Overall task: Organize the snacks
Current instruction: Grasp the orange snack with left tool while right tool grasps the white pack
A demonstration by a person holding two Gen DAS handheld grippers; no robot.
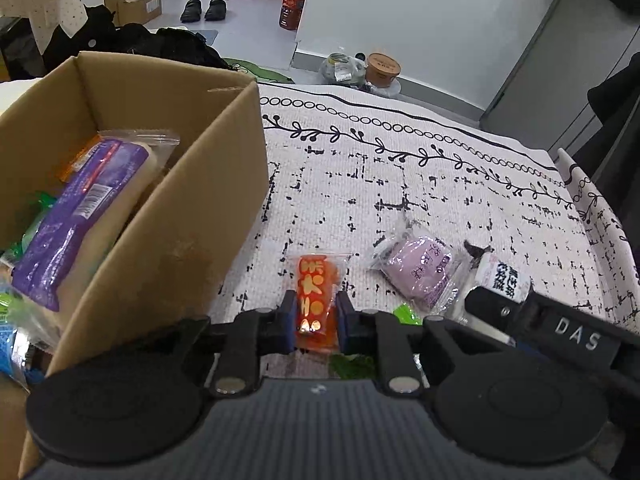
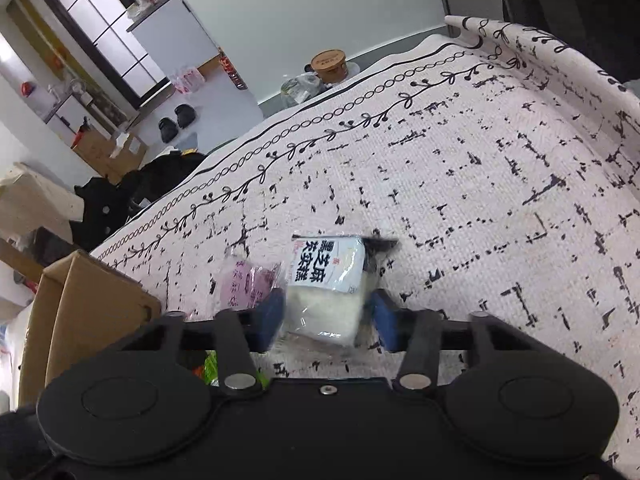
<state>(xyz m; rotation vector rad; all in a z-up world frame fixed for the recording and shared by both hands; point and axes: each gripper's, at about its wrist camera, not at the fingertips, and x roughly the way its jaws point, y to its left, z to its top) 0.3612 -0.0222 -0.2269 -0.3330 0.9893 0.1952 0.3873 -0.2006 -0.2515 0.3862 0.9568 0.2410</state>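
Observation:
My left gripper [image 1: 316, 316] is shut on an orange-red snack packet [image 1: 316, 292] with gold print, held just over the patterned cloth [image 1: 400, 184] beside the cardboard box [image 1: 192, 240]. The box holds a long purple-wrapped snack [image 1: 80, 216] and other packets. To the right lie a pale purple packet [image 1: 420, 276] and a white packet [image 1: 502, 276] with black lettering. In the right wrist view my right gripper [image 2: 328, 320] is closed in on that white packet [image 2: 326, 280], its blue pads at both sides. The purple packet [image 2: 248, 284] lies just to its left, blurred.
Green wrappers [image 1: 406, 314] lie on the cloth under my left gripper. The box's corner [image 2: 96, 304] shows at the left of the right wrist view. Beyond the cloth's far edge are a brown tub [image 1: 383, 68], bags, shoes [image 1: 204, 10] and a red bottle [image 1: 292, 4] on the floor.

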